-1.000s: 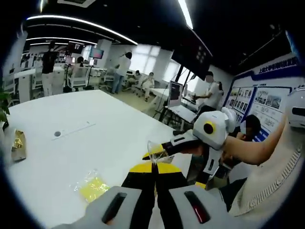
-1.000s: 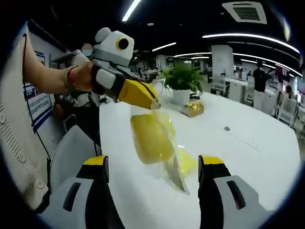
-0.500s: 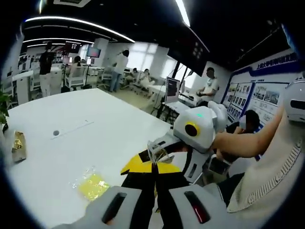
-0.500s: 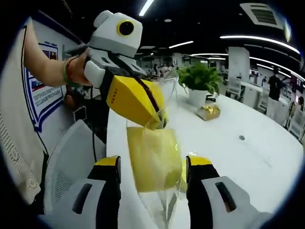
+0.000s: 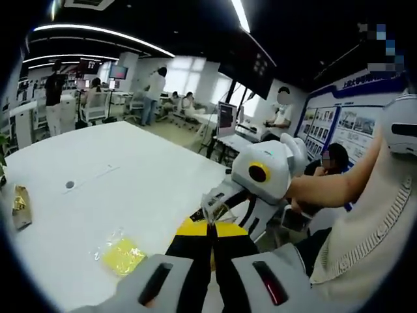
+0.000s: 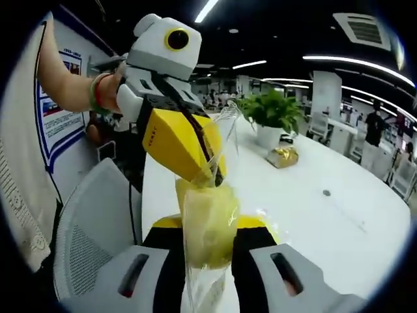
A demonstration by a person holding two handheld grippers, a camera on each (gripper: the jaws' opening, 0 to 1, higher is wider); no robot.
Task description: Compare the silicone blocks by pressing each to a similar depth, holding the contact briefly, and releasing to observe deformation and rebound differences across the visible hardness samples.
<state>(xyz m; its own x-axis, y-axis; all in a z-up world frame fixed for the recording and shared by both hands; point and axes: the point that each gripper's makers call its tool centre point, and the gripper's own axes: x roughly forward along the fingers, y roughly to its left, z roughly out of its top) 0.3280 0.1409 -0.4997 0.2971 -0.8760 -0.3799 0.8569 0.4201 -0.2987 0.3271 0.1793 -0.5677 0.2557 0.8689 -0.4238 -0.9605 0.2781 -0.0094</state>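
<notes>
R gripper (image 6: 207,236) jaws, apart 0.5 s ago, now clamped on bagged yellow block (image 6: 207,225). Bag top pinched by L gripper (image 6: 210,171), jaws together. 2nd block (image 5: 121,255) left on table (image 5: 98,195).

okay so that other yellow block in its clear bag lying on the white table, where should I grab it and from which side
Take the bagged yellow block across the block itself, not the loose film. It lies flat on the white table, so come down from above, hand-held gripper jaws straddling its two opposite edges. That's a judgement; the crinkled bag hides the exact edges.
</notes>
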